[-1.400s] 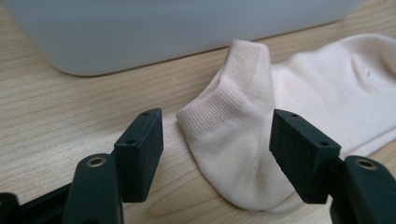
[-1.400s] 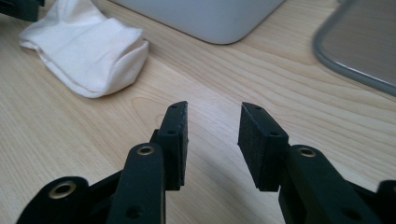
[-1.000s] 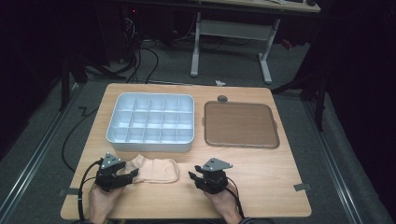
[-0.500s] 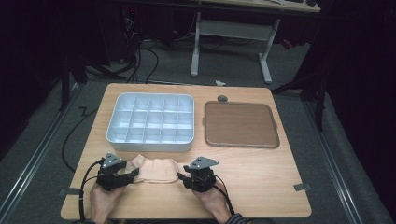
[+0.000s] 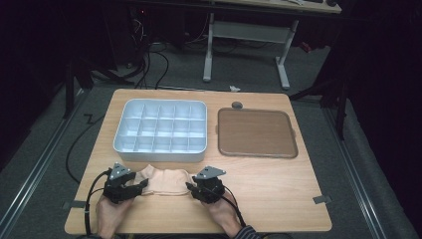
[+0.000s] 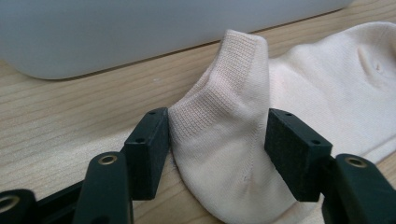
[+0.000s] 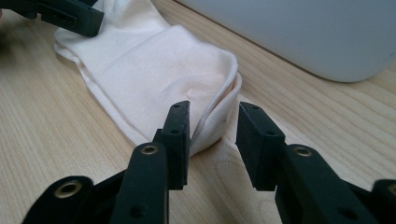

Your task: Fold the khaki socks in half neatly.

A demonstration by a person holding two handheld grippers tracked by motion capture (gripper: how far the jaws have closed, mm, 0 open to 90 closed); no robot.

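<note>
Soft, light, floppy cream sock – pinched at one end by left gripper; right gripper closing on other edge, not yet gripping.

Item count on the table: one cream sock; one white compartment tray, divided into fifteen cells; one brown flat tray; one small dark round disc; two handheld grippers, left gripper and right gripper.
</note>
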